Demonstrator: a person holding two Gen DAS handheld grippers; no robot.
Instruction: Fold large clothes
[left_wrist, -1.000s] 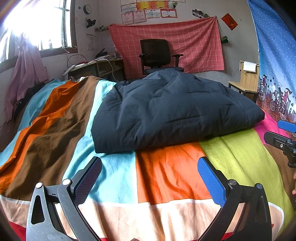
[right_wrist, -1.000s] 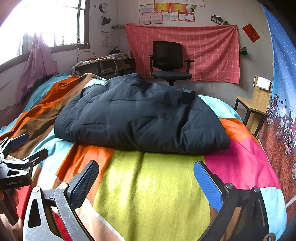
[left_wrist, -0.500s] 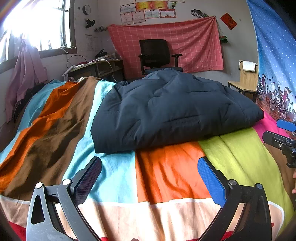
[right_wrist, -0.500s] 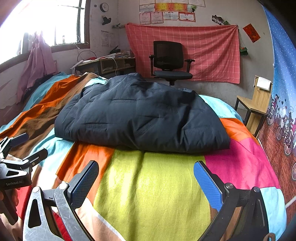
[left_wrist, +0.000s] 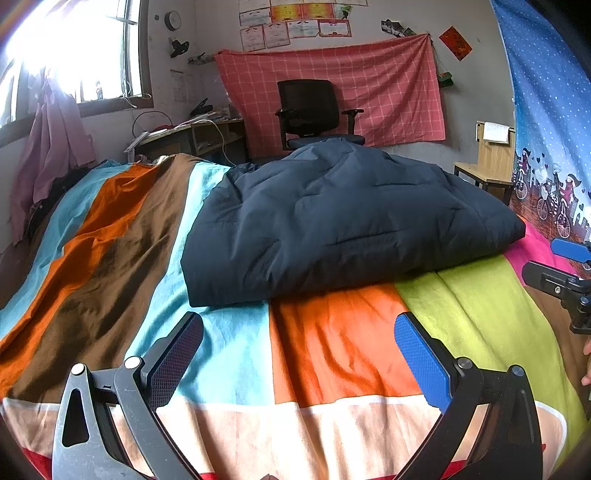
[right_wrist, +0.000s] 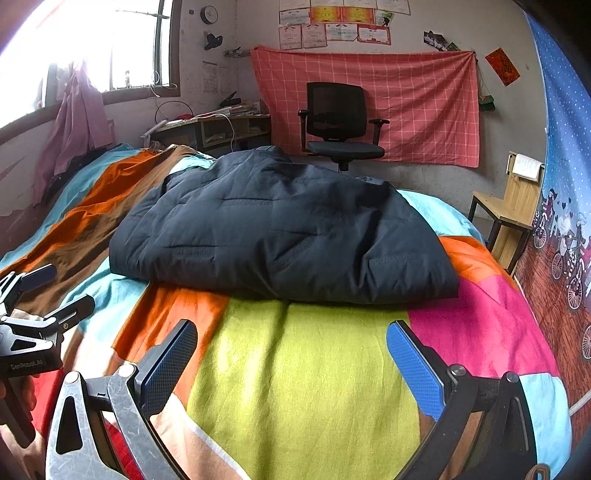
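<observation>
jacket (right_wrist: 280, 229) lies folded; left gripper (right_wrist: 51, 291) reads "genrobot.ai".

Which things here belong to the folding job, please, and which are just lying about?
Job: dark padded jacket, bedspread, left hand-held gripper, right hand-held gripper.
Lying about: office chair, wooden chair, desk, pink cloth.
</observation>
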